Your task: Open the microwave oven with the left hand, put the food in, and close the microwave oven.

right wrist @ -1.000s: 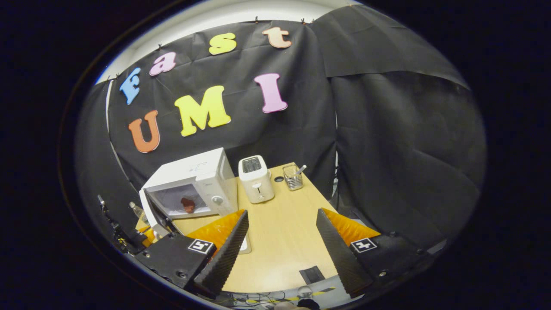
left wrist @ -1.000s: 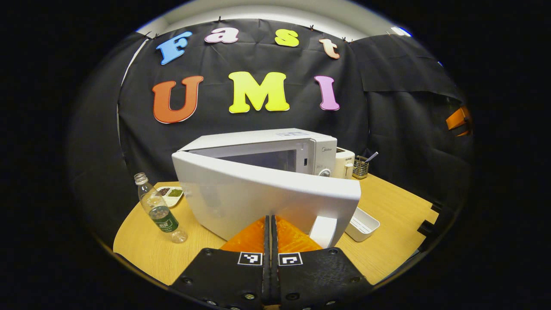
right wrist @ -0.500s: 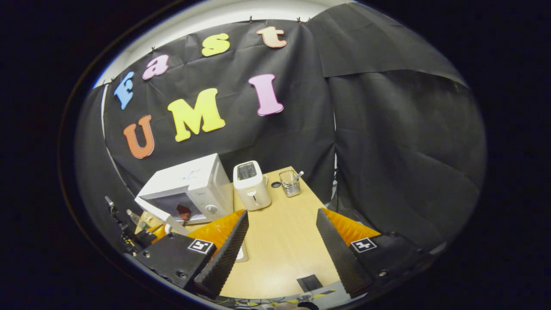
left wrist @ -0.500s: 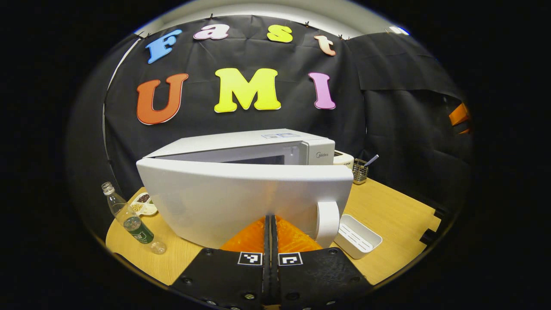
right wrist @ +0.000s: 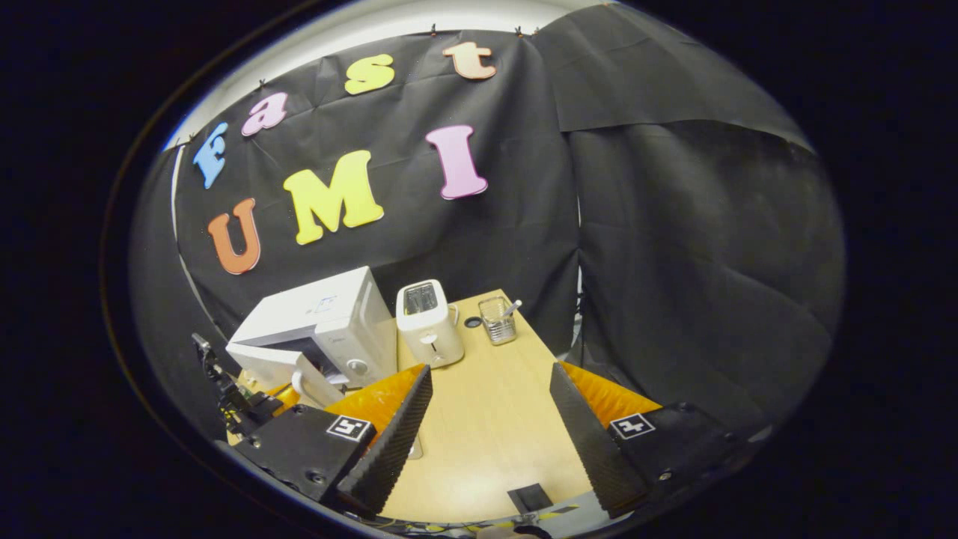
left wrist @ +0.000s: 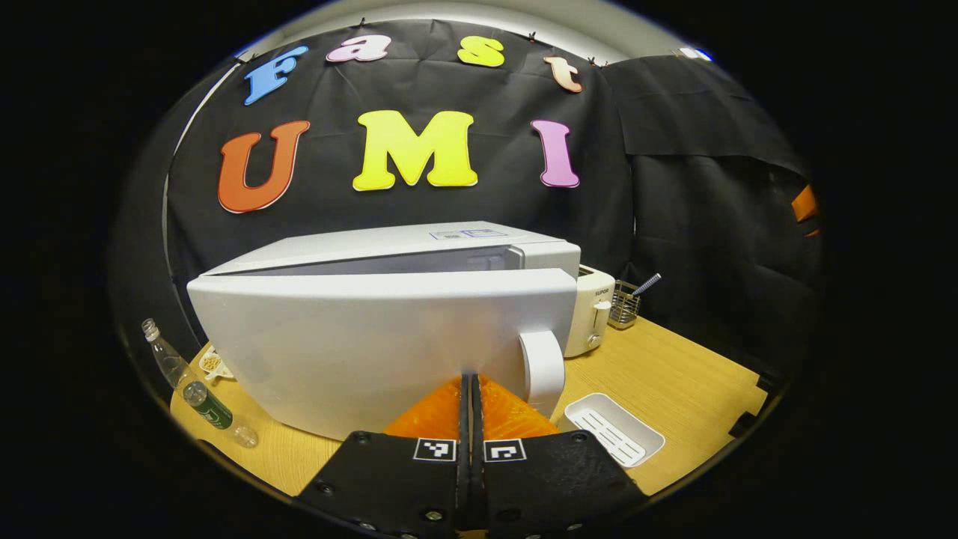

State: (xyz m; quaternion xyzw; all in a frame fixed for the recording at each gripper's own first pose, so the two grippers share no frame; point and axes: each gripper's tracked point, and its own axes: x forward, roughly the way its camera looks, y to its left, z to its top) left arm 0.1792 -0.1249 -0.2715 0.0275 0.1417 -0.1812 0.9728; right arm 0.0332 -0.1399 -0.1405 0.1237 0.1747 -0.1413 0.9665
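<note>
The white microwave oven (left wrist: 419, 243) stands on the wooden table (left wrist: 673, 374). Its door (left wrist: 359, 344) is swung almost to, with a narrow gap left along the top, and it hides the oven's inside. My left gripper (left wrist: 471, 378) is shut with nothing between its fingers, its tips against the door's outer face just left of the white handle (left wrist: 542, 370). In the right gripper view the microwave oven (right wrist: 322, 318) sits far left with its door (right wrist: 269, 363) ajar. My right gripper (right wrist: 490, 389) hangs open above the table (right wrist: 486, 449), holding nothing.
A white toaster (left wrist: 591, 311) and a wire utensil holder (left wrist: 625, 303) stand right of the oven. A white tray (left wrist: 614, 434) lies by the door's handle. A plastic bottle (left wrist: 198, 389) and a small dish (left wrist: 213, 363) sit at the table's left edge.
The left gripper has pushed the door from about half open to nearly closed. The red food seen inside earlier is now behind the door. The right gripper stayed open and rose slightly.
</note>
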